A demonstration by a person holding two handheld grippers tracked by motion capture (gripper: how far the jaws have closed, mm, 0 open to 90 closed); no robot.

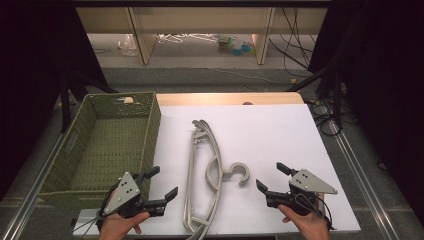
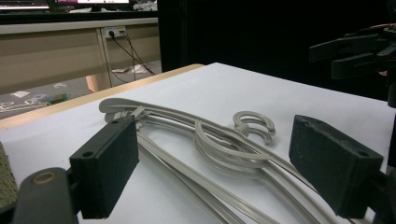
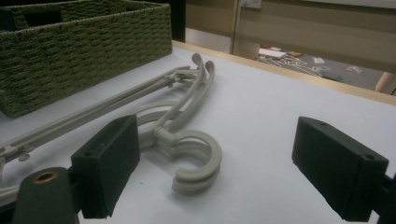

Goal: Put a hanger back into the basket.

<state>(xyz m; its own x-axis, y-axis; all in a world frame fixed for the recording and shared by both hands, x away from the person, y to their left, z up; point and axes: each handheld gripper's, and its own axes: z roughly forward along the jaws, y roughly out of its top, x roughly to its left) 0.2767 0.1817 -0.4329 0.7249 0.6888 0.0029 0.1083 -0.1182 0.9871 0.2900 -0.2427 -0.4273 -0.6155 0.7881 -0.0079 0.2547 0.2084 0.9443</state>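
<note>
Lying lengthwise between both hands on the white surface [image 1: 280,130], the stacked grey plastic hangers [image 1: 204,175] point their hooks toward the right gripper [image 1: 272,179]; left gripper [image 1: 162,184] equally near, both fingers released.

1. No text, label, brand, number or sign could be read in any of the three views.
2. The monitor strip at the top edge of the left gripper view was too small and blurred to read.
</note>
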